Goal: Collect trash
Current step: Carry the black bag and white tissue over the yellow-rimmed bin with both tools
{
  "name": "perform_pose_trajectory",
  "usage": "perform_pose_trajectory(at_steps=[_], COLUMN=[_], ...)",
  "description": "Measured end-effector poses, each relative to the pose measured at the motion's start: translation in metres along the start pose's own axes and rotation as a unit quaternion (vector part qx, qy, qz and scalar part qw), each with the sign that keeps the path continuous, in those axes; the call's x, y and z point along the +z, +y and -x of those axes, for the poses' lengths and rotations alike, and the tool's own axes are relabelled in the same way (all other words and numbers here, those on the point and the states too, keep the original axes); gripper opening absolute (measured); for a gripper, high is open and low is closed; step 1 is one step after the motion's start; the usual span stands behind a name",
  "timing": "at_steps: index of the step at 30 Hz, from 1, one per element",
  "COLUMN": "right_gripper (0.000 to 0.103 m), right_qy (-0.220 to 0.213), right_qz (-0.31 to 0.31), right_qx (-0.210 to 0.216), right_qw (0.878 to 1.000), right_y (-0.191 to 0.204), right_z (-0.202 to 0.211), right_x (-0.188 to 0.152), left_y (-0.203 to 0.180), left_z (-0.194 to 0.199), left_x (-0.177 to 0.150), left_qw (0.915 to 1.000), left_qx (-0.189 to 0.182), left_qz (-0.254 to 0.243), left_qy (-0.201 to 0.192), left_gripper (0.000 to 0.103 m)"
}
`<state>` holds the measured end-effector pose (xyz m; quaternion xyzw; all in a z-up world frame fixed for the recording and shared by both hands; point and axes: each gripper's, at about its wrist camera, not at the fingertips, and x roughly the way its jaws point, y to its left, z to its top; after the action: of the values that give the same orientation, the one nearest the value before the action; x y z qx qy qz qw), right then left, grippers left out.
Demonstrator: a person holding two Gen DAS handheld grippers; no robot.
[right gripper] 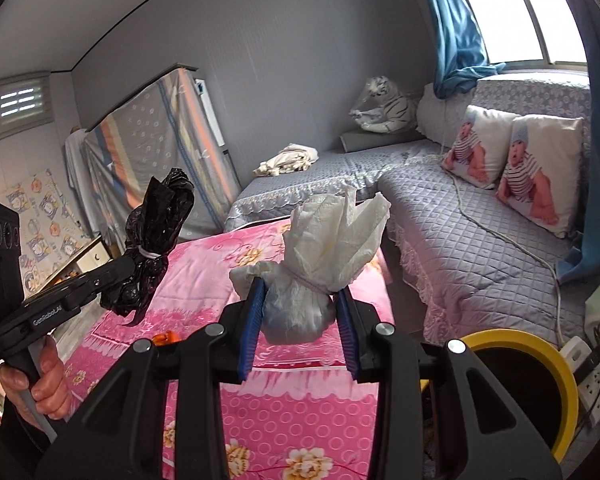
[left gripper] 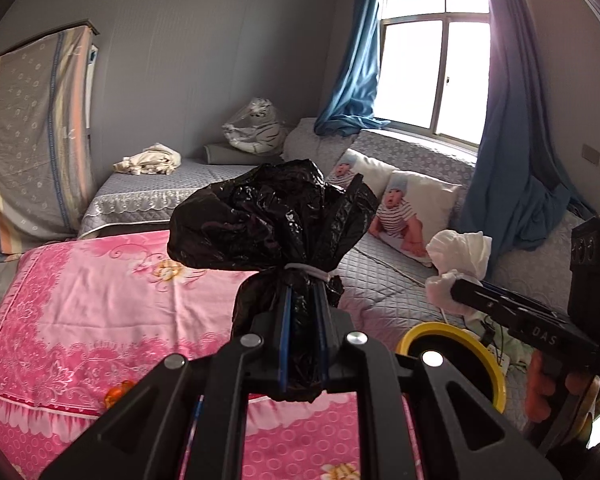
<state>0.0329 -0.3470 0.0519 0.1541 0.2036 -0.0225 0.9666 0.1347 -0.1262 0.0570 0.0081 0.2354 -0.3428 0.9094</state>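
A pink floral bedspread [left gripper: 100,300] lies below both sets of jaws, with a grey quilted sofa [right gripper: 480,216] ahead under a window [left gripper: 432,60] hung with blue curtains [left gripper: 356,60]. The left gripper [left gripper: 304,320] is clamped on a tied black bag [left gripper: 268,220]; its side reads "GenRobot.AI". The right gripper [right gripper: 300,312] squeezes a tied white bag [right gripper: 320,248]; its body reads "DAS". A yellow-rimmed bin [right gripper: 540,364] sits low, right of the right jaws.

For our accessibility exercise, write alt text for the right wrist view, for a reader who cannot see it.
The right gripper holds a tied white bag between its jaws above a pink bedspread. To the left, the left gripper holds a tied black bag; a yellow-rimmed bin stands lower right.
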Motion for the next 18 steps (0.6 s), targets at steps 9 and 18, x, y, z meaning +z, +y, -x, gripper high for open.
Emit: perform_pose_trajectory(at_steps=[9, 18], right_gripper=[0.033, 0.033], right_qy=[-0.025, -0.031], right_qz=[-0.037, -0.087], right_qx=[-0.062, -0.11], right_qw=[0.997, 0.99], right_y=[-0.047, -0.1], right_z=[0.026, 0.041], right_x=[-0.006, -0.021], left_y=[-0.047, -0.09], left_z=[-0.022, -0.055], left_x=[0.001, -0.004], left_qw=[0.9986, 0.994], left_qx=[-0.048, -0.097], left_qz=[-0.024, -0.041], left_qy=[0.005, 0.029], left_gripper=[0.01, 0.01])
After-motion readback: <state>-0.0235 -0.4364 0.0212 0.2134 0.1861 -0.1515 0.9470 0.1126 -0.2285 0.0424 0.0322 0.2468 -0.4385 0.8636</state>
